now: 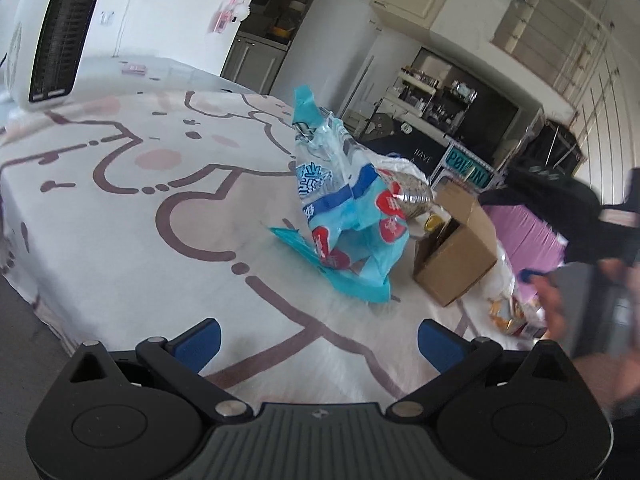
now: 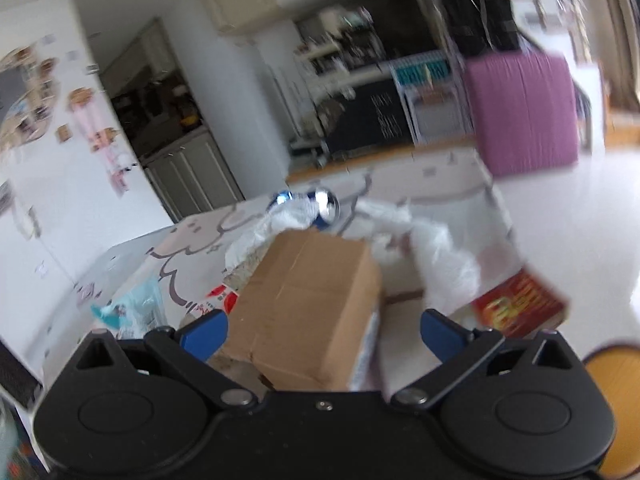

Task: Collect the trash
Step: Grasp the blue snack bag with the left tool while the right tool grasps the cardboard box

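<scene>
Item 1: left gripper. We are holding it with its blue fingers spread wide apart and nothing between them, hovering over the bench, which is wearing a white cloth with a cartoon outline.

Item 2: blue snack wrapper. It is standing crumpled on the cloth ahead of the left gripper, apart from it.

Item 3: cardboard box. It is sitting just right of the wrapper in the left view; in the right view it is lying between the fingers of the right gripper, which are standing wide apart. We cannot tell whether they are touching it.

Item 4: white plastic bag and a red packet. Both are lying beyond the box to the right, blurred.

Item 5: white fan heater. It is standing at the bench's far left.
</scene>
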The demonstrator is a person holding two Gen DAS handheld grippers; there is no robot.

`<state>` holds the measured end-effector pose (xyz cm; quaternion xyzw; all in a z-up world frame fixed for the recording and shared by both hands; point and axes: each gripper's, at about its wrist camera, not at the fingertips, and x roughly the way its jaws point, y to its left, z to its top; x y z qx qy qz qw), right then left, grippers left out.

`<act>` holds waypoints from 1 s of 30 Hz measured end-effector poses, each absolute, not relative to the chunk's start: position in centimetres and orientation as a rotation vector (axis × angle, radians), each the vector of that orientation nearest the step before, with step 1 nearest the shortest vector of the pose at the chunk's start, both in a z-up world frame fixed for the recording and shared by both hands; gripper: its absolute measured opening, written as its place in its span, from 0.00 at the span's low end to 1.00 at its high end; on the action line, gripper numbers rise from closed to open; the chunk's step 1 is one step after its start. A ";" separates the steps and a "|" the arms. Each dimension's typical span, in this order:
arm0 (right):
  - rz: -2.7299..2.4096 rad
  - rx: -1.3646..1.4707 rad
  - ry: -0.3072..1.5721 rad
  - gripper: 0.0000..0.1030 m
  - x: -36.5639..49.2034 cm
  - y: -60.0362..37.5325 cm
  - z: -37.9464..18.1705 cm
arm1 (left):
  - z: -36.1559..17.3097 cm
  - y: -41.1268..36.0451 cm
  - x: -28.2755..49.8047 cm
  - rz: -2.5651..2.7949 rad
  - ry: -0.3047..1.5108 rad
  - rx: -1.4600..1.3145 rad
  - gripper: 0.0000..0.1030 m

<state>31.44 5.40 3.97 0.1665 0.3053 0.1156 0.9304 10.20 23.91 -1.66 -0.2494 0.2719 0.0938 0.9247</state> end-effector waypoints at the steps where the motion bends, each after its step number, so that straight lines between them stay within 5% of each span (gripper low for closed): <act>1: 0.228 0.365 0.645 1.00 32.0 5.9 3.4 | -1.7 24.2 10.3 0.192 0.551 -0.526 1.00; 10: 0.190 0.458 0.746 0.99 33.6 7.6 -0.3 | -1.7 25.8 13.9 0.180 0.527 -0.703 1.00; 15: 0.286 0.479 0.737 0.76 32.9 6.0 -0.5 | -2.1 26.0 16.0 0.160 0.487 -0.830 1.00; 30: 0.370 0.115 0.597 0.69 28.2 4.9 0.9 | -2.1 25.3 20.8 0.370 0.451 -0.815 1.00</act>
